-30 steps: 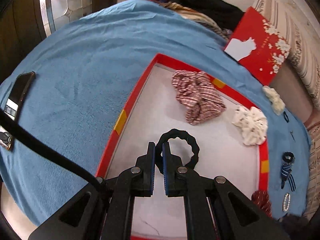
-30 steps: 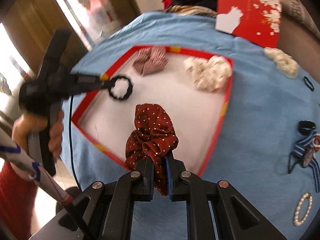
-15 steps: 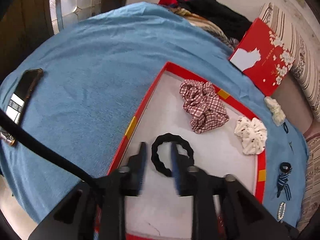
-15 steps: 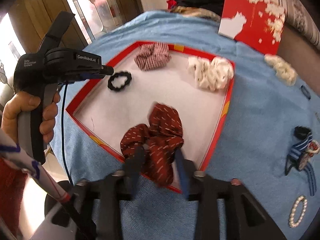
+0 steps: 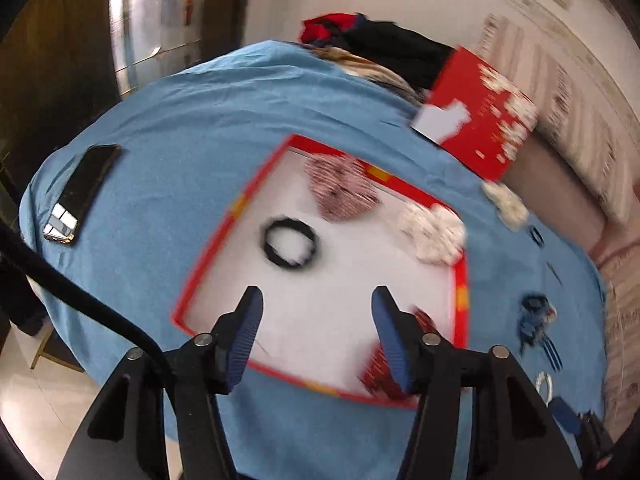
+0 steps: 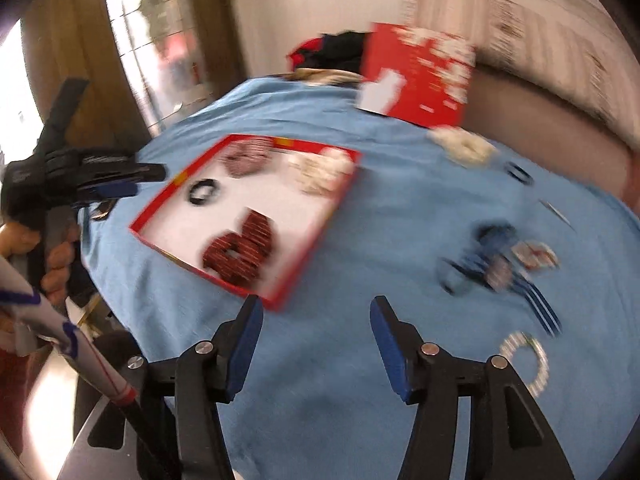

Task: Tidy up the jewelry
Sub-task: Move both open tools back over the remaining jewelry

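Both the left gripper (image 5: 316,312) and right gripper (image 6: 316,320) have fingers spread wide, holding nothing, with 4 scrunchies including the black one (image 5: 290,247) lying in the red tray (image 5: 208,256).

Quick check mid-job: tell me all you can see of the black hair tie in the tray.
The black hair tie is a closed, roughly round ring with a bumpy, braided-looking outline, probably elastic fabric; blur hides finer detail. It lies flat and alone on the white floor of the red-rimmed tray, toward its left rim, apart from the plaid scrunchie beyond it. Nothing grips it: the left claw stands open, well short of it.
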A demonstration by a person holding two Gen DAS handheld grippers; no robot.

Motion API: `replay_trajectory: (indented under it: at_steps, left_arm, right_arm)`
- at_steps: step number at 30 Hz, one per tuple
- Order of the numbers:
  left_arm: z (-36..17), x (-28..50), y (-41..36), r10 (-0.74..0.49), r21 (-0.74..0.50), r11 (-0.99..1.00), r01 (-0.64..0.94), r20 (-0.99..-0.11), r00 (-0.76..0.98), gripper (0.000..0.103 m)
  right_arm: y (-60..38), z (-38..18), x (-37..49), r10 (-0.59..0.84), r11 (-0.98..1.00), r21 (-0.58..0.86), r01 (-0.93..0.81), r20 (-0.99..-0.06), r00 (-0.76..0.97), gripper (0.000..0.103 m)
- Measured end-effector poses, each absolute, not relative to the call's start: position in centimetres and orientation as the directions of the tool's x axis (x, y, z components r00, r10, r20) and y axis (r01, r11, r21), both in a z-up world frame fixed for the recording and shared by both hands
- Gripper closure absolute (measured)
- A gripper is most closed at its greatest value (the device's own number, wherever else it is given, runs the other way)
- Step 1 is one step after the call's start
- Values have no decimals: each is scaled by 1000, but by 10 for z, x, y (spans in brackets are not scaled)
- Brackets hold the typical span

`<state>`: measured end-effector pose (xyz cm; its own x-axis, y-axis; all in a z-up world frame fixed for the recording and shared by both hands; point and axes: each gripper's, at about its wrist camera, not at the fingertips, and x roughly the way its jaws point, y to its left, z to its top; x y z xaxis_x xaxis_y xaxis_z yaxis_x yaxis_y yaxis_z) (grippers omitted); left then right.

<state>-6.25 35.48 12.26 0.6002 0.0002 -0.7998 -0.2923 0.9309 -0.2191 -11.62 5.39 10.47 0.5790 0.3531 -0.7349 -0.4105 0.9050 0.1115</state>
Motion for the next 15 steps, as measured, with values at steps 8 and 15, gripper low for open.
replay_trajectory:
  at_steps: [8, 15]
  left_arm:
    - [121, -76, 249, -98, -169, 983, -72, -816, 569, 45]
    - [97, -75, 162, -178, -157, 984, 83, -848, 499, 45]
  right_arm:
    - [-95, 74, -140, 186, 981, 178, -73, -773, 607, 43]
    - [-181, 55, -161, 103, 967, 223, 123, -782, 614, 43]
